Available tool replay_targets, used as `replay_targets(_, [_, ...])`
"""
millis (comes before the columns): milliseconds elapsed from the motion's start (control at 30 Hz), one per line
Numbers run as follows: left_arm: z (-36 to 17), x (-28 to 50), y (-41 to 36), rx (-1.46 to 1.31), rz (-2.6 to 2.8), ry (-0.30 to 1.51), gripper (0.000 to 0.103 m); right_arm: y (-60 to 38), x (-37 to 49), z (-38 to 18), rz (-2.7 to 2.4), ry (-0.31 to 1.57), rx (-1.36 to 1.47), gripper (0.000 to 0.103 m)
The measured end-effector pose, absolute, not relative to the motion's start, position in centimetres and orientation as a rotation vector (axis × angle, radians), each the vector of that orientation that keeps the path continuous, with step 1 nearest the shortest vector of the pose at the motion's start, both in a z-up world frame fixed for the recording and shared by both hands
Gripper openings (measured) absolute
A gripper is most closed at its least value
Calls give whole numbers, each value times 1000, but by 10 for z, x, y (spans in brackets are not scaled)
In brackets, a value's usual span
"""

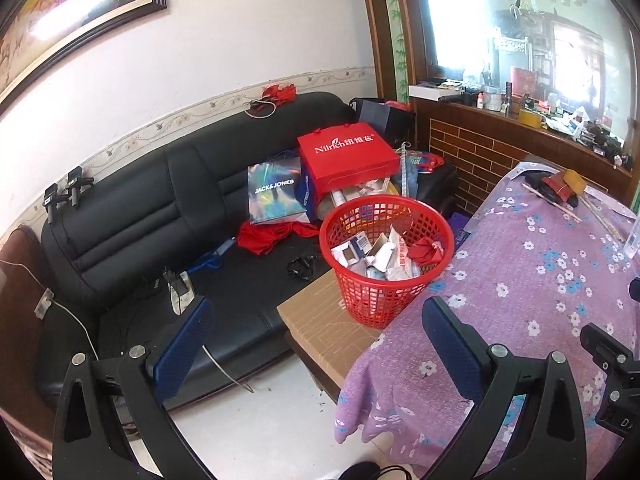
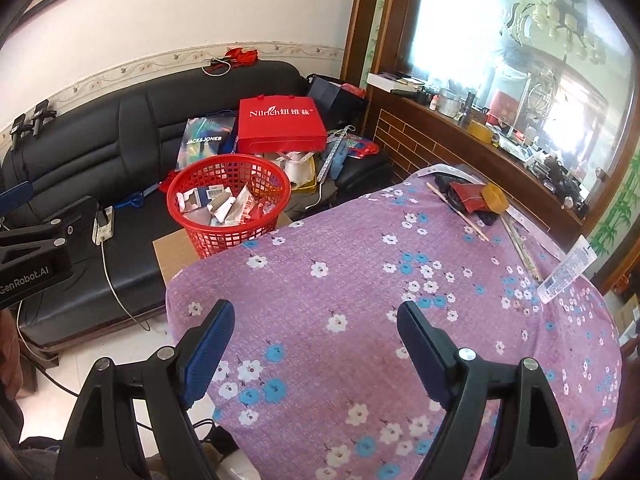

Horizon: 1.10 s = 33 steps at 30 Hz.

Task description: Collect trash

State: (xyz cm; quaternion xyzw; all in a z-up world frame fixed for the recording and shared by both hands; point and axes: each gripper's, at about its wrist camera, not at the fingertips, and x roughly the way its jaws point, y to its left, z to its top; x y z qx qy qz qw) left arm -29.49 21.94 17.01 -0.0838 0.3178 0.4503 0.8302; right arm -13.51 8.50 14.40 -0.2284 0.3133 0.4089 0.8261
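A red mesh basket (image 1: 386, 258) (image 2: 229, 208) stands on a cardboard box beside the table and holds several papers and wrappers. On the purple flowered tablecloth (image 2: 360, 292) lie a red wrapper (image 2: 468, 196) with a yellow piece (image 2: 495, 197), thin sticks (image 2: 456, 210) and a clear plastic tube (image 2: 566, 270) at the far right. My left gripper (image 1: 316, 320) hangs open near the table's corner, in front of the basket, with nothing between its fingers. My right gripper (image 2: 316, 328) is open over the cloth, empty.
A black sofa (image 1: 140, 208) holds a red shopping bag (image 1: 348, 156), a holographic bag (image 1: 274, 194), red cloth and cables. A cardboard box (image 1: 320, 320) sits under the basket. A cluttered wooden ledge (image 2: 500, 148) and mirror run behind the table. White floor lies below.
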Motion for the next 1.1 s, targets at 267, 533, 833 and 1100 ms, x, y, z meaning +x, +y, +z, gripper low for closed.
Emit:
replay_targets(267, [164,-297,227,-194,959,684,103,94,-136,140,870,676,-505,87])
replay_targets(533, [160,-296,232,-208,955,694,103,99,-137,137,869,685,-516,87])
replay_targets(833, [156,-291,233,-207,948,697,103,98,-133,132,861,694,-519,87])
replay_targets(1100, [152,-273,227,-191,913,709,103,89,-124,129,829,711,-516,87])
